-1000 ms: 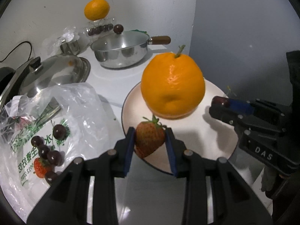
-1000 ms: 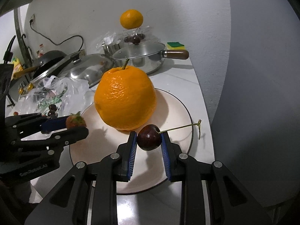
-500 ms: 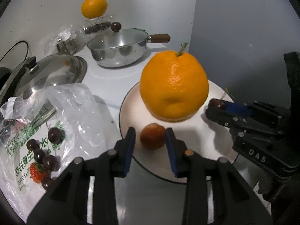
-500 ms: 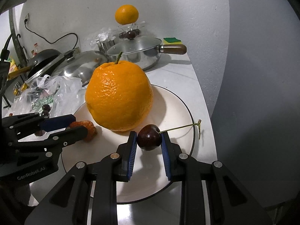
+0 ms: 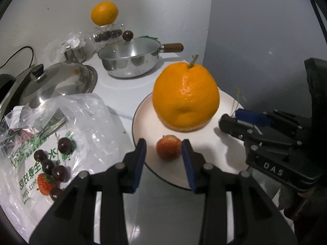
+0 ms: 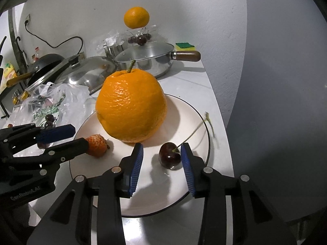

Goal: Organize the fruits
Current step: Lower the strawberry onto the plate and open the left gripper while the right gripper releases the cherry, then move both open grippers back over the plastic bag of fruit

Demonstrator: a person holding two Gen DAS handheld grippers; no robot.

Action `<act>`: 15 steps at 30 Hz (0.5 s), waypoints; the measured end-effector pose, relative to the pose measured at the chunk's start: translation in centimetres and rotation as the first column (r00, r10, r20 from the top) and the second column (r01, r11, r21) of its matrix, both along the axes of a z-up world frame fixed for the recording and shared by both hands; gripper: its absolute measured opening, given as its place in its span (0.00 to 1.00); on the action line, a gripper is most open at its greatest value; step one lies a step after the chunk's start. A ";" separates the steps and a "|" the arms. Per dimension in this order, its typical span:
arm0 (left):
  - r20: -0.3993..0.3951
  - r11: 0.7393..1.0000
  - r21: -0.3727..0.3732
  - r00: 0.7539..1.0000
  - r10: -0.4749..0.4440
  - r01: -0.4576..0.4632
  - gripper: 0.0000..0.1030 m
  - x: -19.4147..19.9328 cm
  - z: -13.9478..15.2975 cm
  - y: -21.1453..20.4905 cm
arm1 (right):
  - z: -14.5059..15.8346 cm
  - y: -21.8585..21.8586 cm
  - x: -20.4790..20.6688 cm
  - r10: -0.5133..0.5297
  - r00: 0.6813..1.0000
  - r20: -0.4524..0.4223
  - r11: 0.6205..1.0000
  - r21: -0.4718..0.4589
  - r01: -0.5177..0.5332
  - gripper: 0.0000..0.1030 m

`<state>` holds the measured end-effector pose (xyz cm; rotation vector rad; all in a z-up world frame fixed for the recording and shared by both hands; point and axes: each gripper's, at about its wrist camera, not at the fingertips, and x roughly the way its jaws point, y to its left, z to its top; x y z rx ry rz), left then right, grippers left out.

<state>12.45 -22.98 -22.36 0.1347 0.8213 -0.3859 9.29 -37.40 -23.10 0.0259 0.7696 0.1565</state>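
Setting: white worktop [image 5: 126, 96] against a pale wall, pans behind.
Left view: left tongs [image 5: 163, 153] spread wide around the strawberry [image 5: 168, 147] lying on the plate [image 5: 143, 110]; release looks complete, so withdrawing comes next.
Right view: right tongs [image 6: 161, 157] parted, cherry [image 6: 169, 158] resting on the plate beside the orange [image 6: 130, 104].
Unclear: contents of the bag [image 5: 85, 118] partly hidden.

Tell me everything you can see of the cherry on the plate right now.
The cherry is dark red, glossy and round, with a long thin green stem slanting up to the right past the plate's rim. It rests on the white plate, in front and to the right of the big orange, apart from it. It sits between the fingers of the open right gripper, close against the right finger; contact cannot be told.
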 end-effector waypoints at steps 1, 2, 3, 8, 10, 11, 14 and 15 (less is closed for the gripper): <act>0.003 1.000 -0.001 1.000 0.003 -0.003 0.37 -0.1 0.1 0.1 | 0.1 0.1 -0.1 -0.001 1.000 0.002 1.000 -0.002 0.001 0.39; 0.006 1.000 -0.001 1.000 0.007 -0.007 0.37 -0.3 0.2 0.3 | 0.2 0.1 -0.3 -0.002 1.000 0.005 1.000 -0.003 0.002 0.39; 0.010 1.000 0.000 1.000 0.015 -0.015 0.38 -0.4 0.4 0.5 | 0.4 0.1 -0.4 -0.004 1.000 0.008 1.000 -0.004 0.004 0.39; 0.027 0.999 -0.028 0.999 0.026 -0.025 0.52 -1.3 1.3 1.5 | 1.0 0.2 -1.1 -0.019 1.000 0.025 1.000 0.003 0.018 0.39; 0.035 0.999 -0.027 0.999 0.029 -0.028 0.52 -1.6 1.6 1.8 | 1.3 0.3 -1.4 -0.022 0.999 0.034 1.000 0.003 0.022 0.39; 0.038 0.999 -0.029 0.999 0.032 -0.031 0.52 -1.9 1.8 2.0 | 1.5 0.4 -1.6 -0.024 0.999 0.037 1.000 0.003 0.024 0.39; 0.048 0.999 -0.036 0.998 0.043 -0.041 0.52 -2.4 2.2 2.6 | 2.2 0.6 -2.2 -0.030 0.998 0.056 1.000 0.007 0.030 0.40; 0.052 0.998 -0.040 0.998 0.046 -0.044 0.52 -2.6 2.3 2.8 | 2.4 0.7 -2.4 -0.031 0.998 0.062 1.000 0.007 0.031 0.40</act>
